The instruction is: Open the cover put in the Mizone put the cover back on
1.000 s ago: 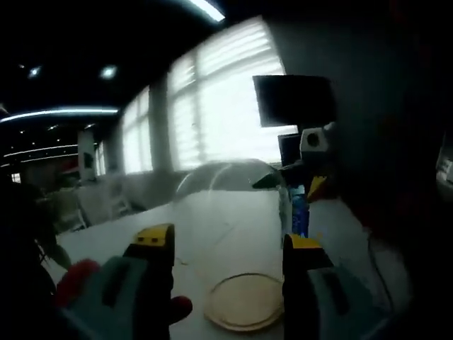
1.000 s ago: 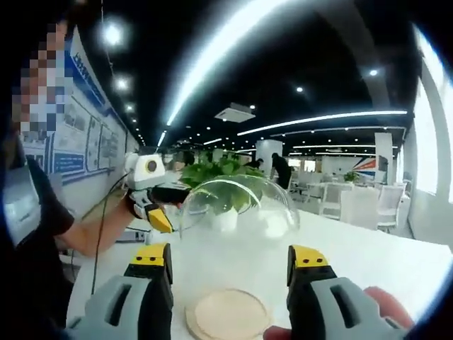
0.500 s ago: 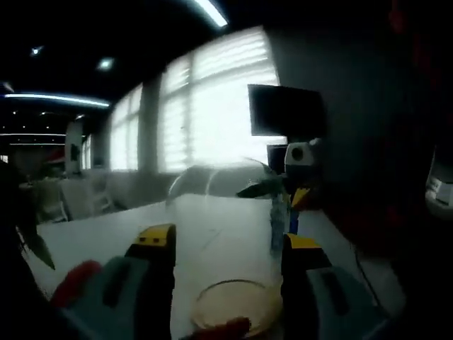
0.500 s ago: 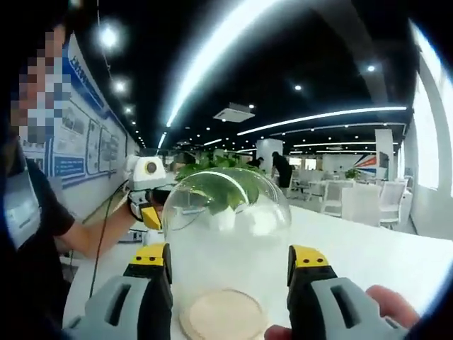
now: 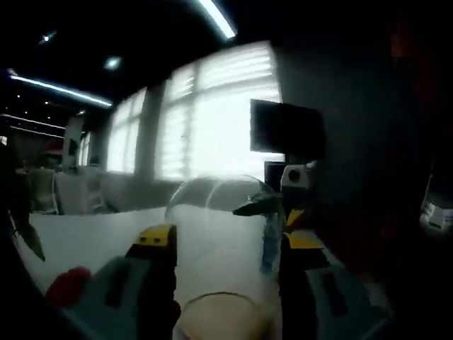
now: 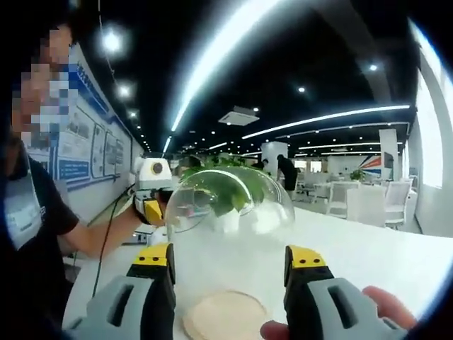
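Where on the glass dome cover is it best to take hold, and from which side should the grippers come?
Probably low on the glass dome cover, on its straight lower wall, just above the round wooden base. Bring one gripper from each opposite side: the rounded top looks slippery, and no knob is visible.

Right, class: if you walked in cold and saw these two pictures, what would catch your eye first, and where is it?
First, the clear glass dome standing on a round wooden base on the white table, straight ahead between the open jaws of the right hand-held gripper. Next, the left hand-held gripper beside the dome's left edge, held by a person. Behind the dome, a leafy green plant shows through the glass.
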Tool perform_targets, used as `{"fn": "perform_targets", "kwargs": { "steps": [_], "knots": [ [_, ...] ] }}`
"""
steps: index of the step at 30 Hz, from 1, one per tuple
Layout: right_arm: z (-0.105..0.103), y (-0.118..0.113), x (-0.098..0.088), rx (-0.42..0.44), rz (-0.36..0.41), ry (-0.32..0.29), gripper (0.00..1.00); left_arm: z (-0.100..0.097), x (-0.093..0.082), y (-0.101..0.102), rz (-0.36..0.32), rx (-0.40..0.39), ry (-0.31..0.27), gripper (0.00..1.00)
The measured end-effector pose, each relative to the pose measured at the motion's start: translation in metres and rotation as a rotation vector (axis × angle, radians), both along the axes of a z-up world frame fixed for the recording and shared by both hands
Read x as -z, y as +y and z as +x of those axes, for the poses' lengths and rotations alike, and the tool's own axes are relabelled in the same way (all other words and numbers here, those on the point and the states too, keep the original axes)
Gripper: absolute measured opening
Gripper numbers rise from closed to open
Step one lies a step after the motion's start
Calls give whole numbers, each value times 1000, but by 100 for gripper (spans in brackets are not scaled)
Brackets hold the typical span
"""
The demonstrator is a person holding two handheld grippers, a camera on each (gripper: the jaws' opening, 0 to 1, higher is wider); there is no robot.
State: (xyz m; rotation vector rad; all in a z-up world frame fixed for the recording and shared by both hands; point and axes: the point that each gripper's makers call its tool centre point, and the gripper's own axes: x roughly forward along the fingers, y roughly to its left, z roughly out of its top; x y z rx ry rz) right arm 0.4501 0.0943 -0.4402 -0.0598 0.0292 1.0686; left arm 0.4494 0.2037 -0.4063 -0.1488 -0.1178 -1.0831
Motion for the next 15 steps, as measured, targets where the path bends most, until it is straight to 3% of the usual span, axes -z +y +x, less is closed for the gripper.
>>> {"fn": "perform_targets", "kwargs": {
  "steps": [1,3,7,10,12,15],
  "knots": [
    [1,1,1,0,-2,6,60,-1,-8,3,-61,11,16,42],
    [2,2,2,-5,3,16,62,0,-12,6,-115,21,74,36],
    [2,2,2,-6,14,20,62,-1,-10,4,-95,16,60,34],
    [0,3,4,-7,-21,-35,62,2,-9,5,-72,-11,41,29],
    [1,4,4,-14,-18,-27,62,4,-8,7,-41,-14,10,26],
    [1,4,4,-15,-18,-19,62,3,-7,8,-43,-11,9,21]
  ]
}}
